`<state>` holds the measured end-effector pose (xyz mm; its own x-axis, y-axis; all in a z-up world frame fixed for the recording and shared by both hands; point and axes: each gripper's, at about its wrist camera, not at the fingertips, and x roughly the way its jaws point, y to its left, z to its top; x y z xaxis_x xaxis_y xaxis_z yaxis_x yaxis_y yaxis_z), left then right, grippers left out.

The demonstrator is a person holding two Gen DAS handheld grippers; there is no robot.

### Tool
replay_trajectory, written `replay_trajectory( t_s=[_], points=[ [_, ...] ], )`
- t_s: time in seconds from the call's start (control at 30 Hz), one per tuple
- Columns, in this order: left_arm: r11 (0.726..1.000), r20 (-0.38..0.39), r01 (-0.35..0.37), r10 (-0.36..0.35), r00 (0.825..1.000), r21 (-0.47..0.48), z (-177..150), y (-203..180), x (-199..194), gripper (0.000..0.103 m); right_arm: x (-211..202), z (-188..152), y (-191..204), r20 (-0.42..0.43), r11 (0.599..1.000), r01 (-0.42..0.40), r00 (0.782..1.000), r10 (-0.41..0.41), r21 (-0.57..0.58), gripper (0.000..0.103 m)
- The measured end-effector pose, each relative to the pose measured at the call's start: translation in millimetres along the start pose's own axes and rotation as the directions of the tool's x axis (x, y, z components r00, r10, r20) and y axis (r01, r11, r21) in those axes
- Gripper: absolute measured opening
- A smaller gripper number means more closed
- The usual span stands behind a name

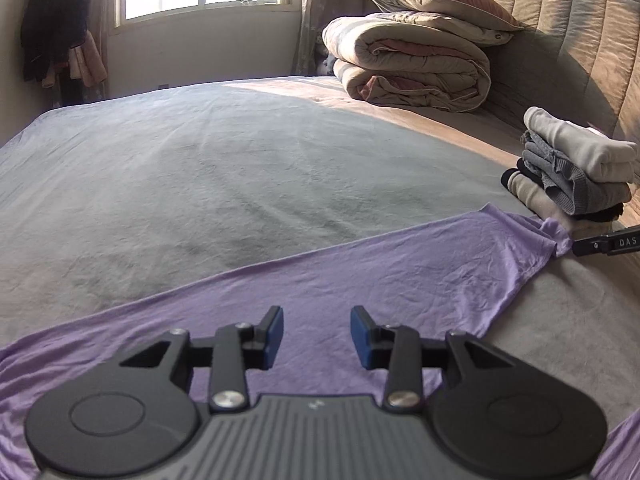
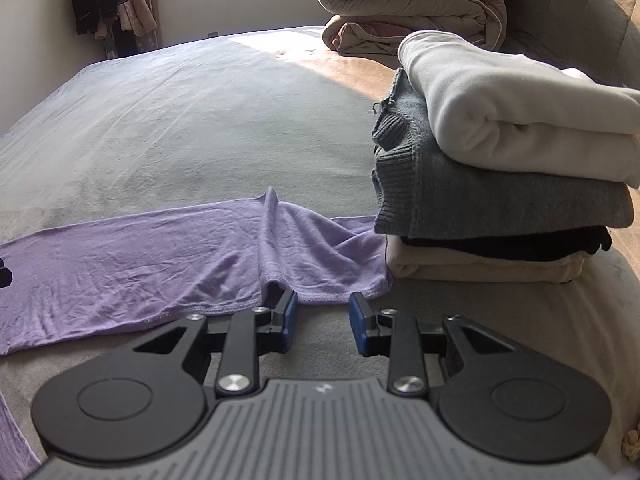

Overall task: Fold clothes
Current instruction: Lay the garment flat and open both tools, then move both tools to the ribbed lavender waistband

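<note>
hovering low over the bed (image 1: 200,160), left gripper (image 1: 317,338) gapes empty above the purple garment (image 1: 400,280) spread flat; right gripper (image 2: 323,326) gapes too at its hem, just beside the folded stack (image 2: 500,168).

Lilac garment (image 2: 168,256) — grey bedspread (image 1: 240,160) — blue-padded black gripper fingers (image 2: 289,322).
</note>
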<state>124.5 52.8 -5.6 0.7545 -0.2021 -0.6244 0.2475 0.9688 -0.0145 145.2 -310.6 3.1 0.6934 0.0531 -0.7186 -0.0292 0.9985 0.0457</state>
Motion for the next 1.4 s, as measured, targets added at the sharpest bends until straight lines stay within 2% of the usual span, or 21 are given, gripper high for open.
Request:
replay_trajectory(
  t_s=[0.17, 0.27, 0.37, 0.53, 0.7, 0.83, 0.97, 1.1, 1.2, 1.33, 1.4],
  points=[
    [0.990, -0.030, -0.135, 0.134, 0.991, -0.046, -15.3, 38.6, -36.1, 0.054, -18.4, -1.9, 28.4, -0.005, 0.999, -0.036, 0.999, 0.036, -0.006, 0.033],
    [0.965, -0.095, -0.202, 0.188, 0.978, -0.165, -31.4, 72.8, -61.8, 0.058, -26.3, -1.6, 53.1, -0.017, 0.997, -0.075, 0.997, 0.075, -0.011, 0.033],
    [0.934, -0.122, -0.218, 0.190, 0.974, -0.284, -53.3, 103.2, -89.3, 0.062, -29.6, -0.9, 82.9, -0.041, 0.994, -0.101, 0.994, 0.100, -0.034, 0.033],
    [0.872, -0.139, -0.258, 0.219, 0.966, -0.415, -87.9, 144.3, -129.2, 0.064, -32.8, -1.7, 143.6, -0.069, 0.986, -0.143, 0.988, 0.137, -0.086, 0.033],
    [0.796, -0.168, -0.245, 0.182, 0.969, -0.554, -125.5, 181.7, -154.8, 0.064, -35.2, -4.4, 210.1, -0.092, 0.972, -0.202, 0.977, 0.192, -0.123, 0.033],
    [0.755, -0.179, -0.228, 0.148, 0.973, -0.615, -148.2, 200.0, -165.8, 0.064, -37.2, -6.7, 262.6, -0.110, 0.957, -0.249, 0.966, 0.234, -0.151, 0.033],
    [0.684, -0.160, -0.176, 0.087, 0.983, -0.708, -167.5, 218.5, -172.1, 0.060, -34.1, -8.9, 317.0, -0.130, 0.939, -0.296, 0.952, 0.275, -0.178, 0.033],
    [0.569, -0.110, -0.110, 0.035, 0.993, -0.815, -182.4, 229.8, -174.2, 0.049, -26.6, -11.6, 368.6, -0.169, 0.910, -0.380, 0.920, 0.354, -0.164, 0.033],
    [0.488, -0.081, -0.081, 0.020, 0.996, -0.869, -191.4, 235.6, -175.5, 0.046, -22.1, -11.2, 412.0, -0.193, 0.886, -0.428, 0.898, 0.394, -0.181, 0.033],
    [0.438, -0.056, -0.060, 0.022, 0.998, -0.897, -197.9, 235.2, -174.7, 0.045, -16.1, -8.6, 468.3, -0.212, 0.854, -0.466, 0.881, 0.423, -0.232, 0.033],
    [0.431, -0.051, -0.053, 0.016, 0.999, -0.901, -198.2, 234.3, -172.3, 0.043, -9.7, -8.1, 492.1, -0.225, 0.846, -0.468, 0.880, 0.418, -0.257, 0.033]
  ],
)
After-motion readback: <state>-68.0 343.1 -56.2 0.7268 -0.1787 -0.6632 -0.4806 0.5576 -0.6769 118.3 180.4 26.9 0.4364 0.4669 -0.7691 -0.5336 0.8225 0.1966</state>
